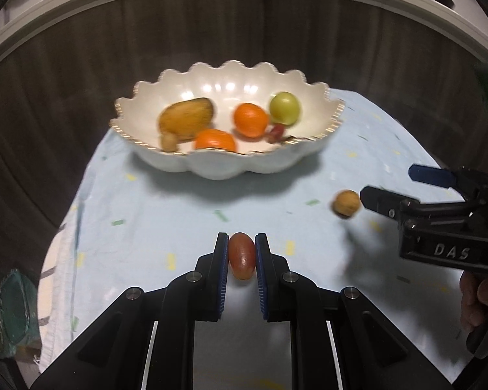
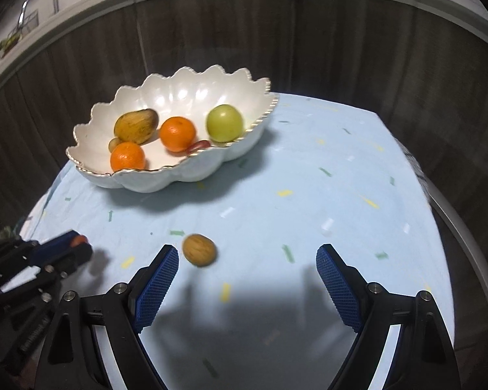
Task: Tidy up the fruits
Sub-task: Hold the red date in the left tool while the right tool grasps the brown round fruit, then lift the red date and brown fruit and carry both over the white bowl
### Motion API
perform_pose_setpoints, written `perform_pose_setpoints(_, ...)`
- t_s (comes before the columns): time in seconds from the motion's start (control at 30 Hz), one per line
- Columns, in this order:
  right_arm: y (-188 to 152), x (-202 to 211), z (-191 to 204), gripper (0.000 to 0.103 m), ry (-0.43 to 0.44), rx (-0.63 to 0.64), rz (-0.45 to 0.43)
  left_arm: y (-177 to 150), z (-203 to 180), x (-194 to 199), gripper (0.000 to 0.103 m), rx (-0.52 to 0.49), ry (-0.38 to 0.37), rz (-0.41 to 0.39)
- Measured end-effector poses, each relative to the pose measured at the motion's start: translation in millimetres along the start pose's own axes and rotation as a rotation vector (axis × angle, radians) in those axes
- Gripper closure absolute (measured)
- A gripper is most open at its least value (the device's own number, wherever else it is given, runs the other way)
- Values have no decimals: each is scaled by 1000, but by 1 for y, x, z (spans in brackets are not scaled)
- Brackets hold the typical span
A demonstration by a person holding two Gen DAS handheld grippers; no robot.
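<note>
So our left hand-held gripper (image 1: 241, 253) is clamped on the little red fruit (image 1: 241, 255), long axis pointing ahead at the bowl (image 1: 166, 162). The right hand-held gripper (image 2: 247, 260) is spread wide, with the walnut (image 2: 199, 249) on the counter (image 2: 309, 175) lying off-centre by its left finger (probably needs a nudge left).

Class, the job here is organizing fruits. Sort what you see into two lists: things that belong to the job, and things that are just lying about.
Belongs to the job:
- left gripper shut on the red grape
- right gripper, open near the walnut
- scalloped bowl holding fruit

Just lying about:
- light blue tablecloth
- teal packet at the table's edge
</note>
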State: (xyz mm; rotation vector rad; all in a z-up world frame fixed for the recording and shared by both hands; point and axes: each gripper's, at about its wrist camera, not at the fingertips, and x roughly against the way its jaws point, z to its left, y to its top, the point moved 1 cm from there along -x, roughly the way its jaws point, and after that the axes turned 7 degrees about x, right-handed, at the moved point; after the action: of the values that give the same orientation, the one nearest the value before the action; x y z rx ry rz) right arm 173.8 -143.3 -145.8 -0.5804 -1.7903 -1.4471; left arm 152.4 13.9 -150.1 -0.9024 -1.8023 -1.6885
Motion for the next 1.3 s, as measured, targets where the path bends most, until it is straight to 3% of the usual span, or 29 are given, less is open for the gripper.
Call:
perform_pose_setpoints(0.27, 7, -25, 18, 21, -13, 26, 42, 5, 27, -3, 86, 54, 18, -24)
perform_pose_setpoints(0.43, 5, -35, 26, 41, -9, 42, 77, 8, 35, -5, 86, 75, 13, -28)
perform_pose_setpoints(0.67, 3, -37, 28, 55, 2, 37, 83, 8, 37, -5, 86, 86, 7, -26)
perform_pose_setpoints(0.73, 1, -34, 30, 66, 23, 43, 78, 8, 38, -5, 86, 88, 6, -25)
perform_pose_setpoints(0.83, 2, -34, 35, 73, 27, 67, 76, 8, 38, -5, 86, 89, 6, -26)
perform_pose_setpoints(1.3, 7, -7, 34, 75, 40, 66, 57, 12, 34, 3, 86, 76, -4, -43)
